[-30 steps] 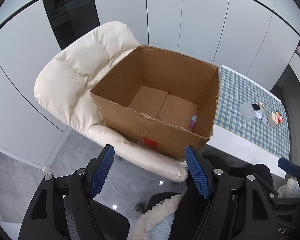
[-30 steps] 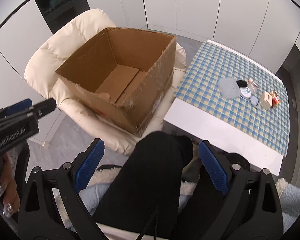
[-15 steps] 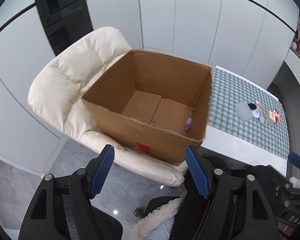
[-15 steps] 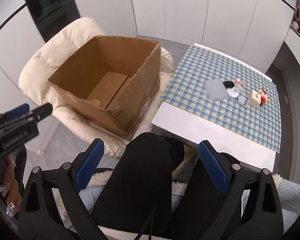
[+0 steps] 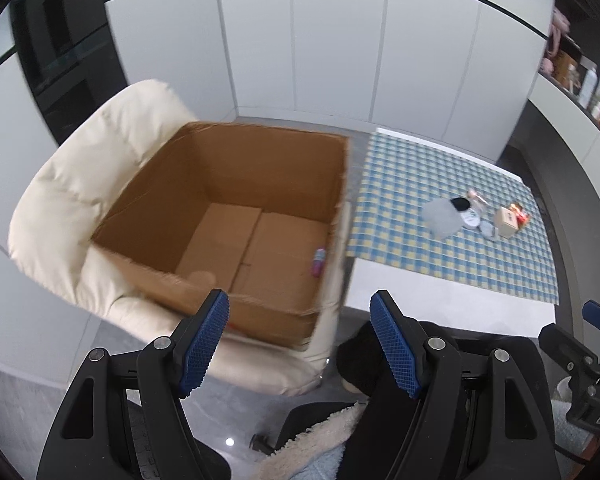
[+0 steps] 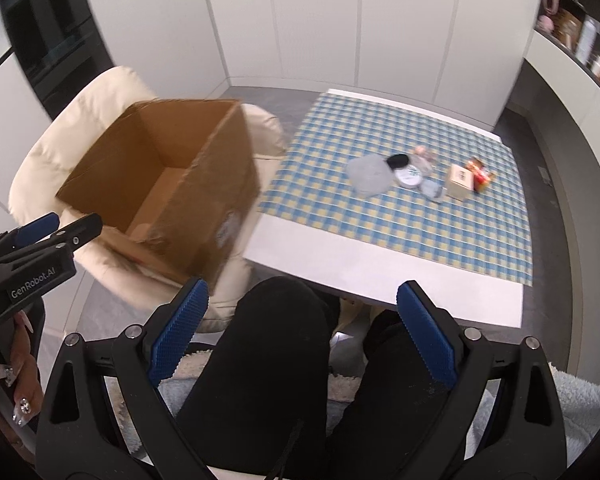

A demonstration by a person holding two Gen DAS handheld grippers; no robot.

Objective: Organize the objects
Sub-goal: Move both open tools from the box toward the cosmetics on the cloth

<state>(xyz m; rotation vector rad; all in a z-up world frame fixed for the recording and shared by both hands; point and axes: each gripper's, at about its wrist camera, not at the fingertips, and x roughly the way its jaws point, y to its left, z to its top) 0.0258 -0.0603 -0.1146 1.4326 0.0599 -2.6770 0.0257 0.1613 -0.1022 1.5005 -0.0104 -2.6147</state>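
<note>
An open cardboard box sits on a cream padded chair. A small pink tube lies on the box floor. Small items are grouped on the blue checked tablecloth: a clear lid, a white round tin, a black cap, a beige carton and a red packet. My left gripper is open and empty, in front of the box. My right gripper is open and empty, over the person's legs.
The white table stands right of the chair. The person's black-clad legs fill the near foreground. White cabinets line the back wall and a dark oven unit is at far left. A cluttered shelf runs along the right.
Both grippers have drawn back and swung right, so the box and table look smaller and further left. Both stay open and empty.
</note>
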